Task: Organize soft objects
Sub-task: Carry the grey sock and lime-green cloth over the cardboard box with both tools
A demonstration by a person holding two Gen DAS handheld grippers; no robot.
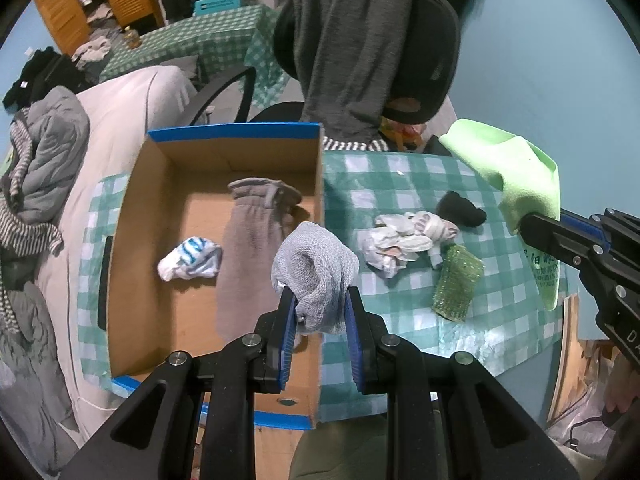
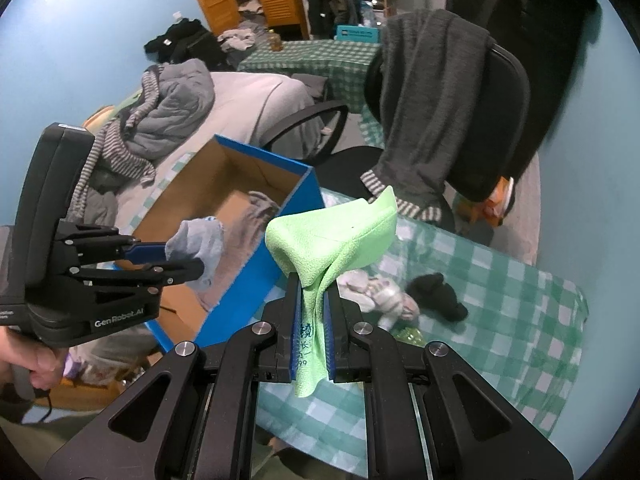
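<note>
Left hand-held gripper [image 1: 320, 300]: clamped on a grey sock [image 1: 314, 268], held over the cardboard box's [image 1: 180, 160] right wall.
Right hand-held gripper [image 2: 312, 304]: pinching a green cloth [image 2: 336, 232] above the desk [image 2: 520, 304].
Hard to make out: the desk's pale bundle [image 2: 380, 292] is blurred; the cloth's print is unreadable.

Grey sock [image 1: 316, 264] & green cloth [image 2: 332, 236] pinched aloft; others on table.

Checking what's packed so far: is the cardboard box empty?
No. The cardboard box holds a grey garment and a blue-and-white striped bundle.
</note>
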